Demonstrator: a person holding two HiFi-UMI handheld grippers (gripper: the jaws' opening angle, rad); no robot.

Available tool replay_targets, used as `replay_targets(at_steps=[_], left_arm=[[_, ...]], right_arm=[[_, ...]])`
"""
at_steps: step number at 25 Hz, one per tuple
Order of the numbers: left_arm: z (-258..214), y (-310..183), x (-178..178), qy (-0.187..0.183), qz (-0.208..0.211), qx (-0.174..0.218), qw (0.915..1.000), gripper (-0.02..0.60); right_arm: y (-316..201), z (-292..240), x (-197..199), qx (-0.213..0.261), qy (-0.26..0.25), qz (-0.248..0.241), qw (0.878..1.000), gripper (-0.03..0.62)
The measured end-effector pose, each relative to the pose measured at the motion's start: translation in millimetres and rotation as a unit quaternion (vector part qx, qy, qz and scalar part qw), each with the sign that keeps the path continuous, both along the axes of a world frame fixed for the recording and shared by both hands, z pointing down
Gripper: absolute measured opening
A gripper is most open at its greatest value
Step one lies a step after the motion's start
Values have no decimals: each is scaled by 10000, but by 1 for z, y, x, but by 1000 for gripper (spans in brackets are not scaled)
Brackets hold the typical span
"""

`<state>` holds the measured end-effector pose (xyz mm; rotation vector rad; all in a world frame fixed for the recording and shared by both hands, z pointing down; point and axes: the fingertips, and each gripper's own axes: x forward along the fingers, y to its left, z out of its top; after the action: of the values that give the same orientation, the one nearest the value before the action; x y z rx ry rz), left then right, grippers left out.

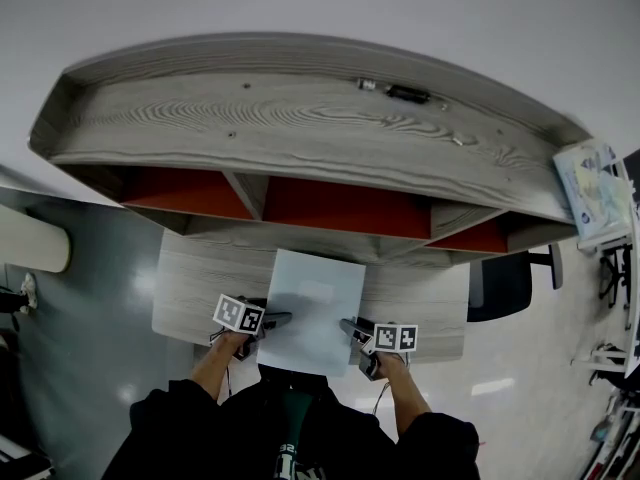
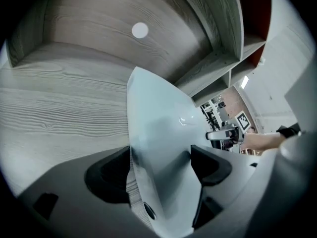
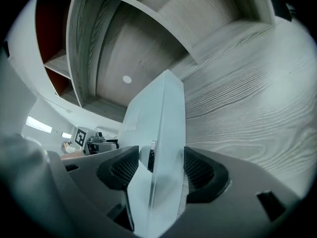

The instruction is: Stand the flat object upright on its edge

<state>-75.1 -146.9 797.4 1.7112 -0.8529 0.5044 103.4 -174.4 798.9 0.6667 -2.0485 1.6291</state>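
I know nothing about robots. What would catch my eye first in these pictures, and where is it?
First you'd notice the pale blue flat square panel over the middle of the grey wood-grain desk. The left hand-held gripper clamps its left edge and the right hand-held gripper clamps its right edge. Behind it, the red-backed shelf compartments stand out against all the grey.

Head view overhead — other two close, opposed, sharing panel [image 2: 163, 133].
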Motion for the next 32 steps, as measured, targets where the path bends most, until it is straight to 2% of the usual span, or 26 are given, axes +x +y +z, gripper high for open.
replay_targets(at_steps=[7, 12, 22, 32], left_arm=[[7, 3, 3, 467, -202, -323, 9982, 371], [7, 3, 3, 587, -199, -373, 9974, 371], [9, 3, 2, 437, -222, -456, 9978, 371], [1, 6, 3, 304, -219, -332, 9987, 370]], right_arm=[[1, 4, -2, -223, -165, 44, 9996, 255], [1, 6, -2, -301, -243, 21, 9992, 258], [1, 7, -3, -313, -325, 199, 9988, 261], [4, 2, -3, -188, -189, 267, 9993, 261]])
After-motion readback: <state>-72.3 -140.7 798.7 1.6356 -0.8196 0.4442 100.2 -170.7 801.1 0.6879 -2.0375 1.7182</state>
